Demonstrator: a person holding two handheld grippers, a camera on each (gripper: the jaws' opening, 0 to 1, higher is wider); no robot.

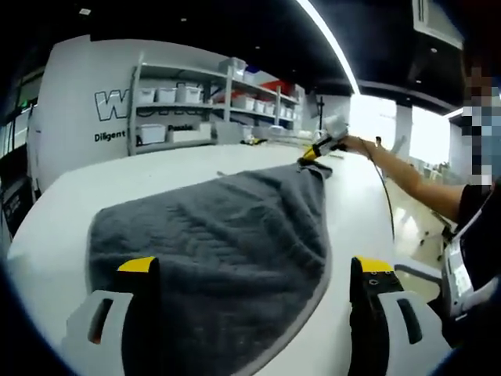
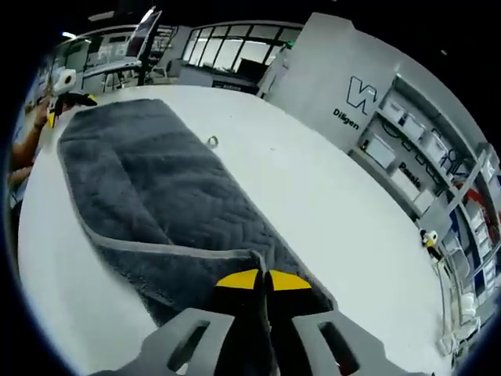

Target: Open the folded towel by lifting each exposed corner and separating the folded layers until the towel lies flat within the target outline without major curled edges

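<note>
A grey towel (image 1: 227, 235) lies folded on the white table (image 1: 156, 168), its grey binding running along the edge. My left gripper (image 1: 255, 270) is open at the towel's near end, and the cloth lies between its wide-apart yellow-tipped jaws. At the far corner, the right gripper (image 1: 319, 147) pinches the towel and lifts it slightly. In the right gripper view, the right gripper (image 2: 263, 279) is shut on the towel's (image 2: 149, 188) corner, where an upper layer overlaps a lower one. The left gripper (image 2: 64, 92) sits at the opposite end, in a hand.
A person (image 1: 470, 211) stands at the table's right side, one arm stretched over it. A small metal ring (image 2: 211, 142) lies on the table (image 2: 329, 219) beside the towel. Shelves with white bins (image 1: 196, 102) stand behind the table, against a lettered wall.
</note>
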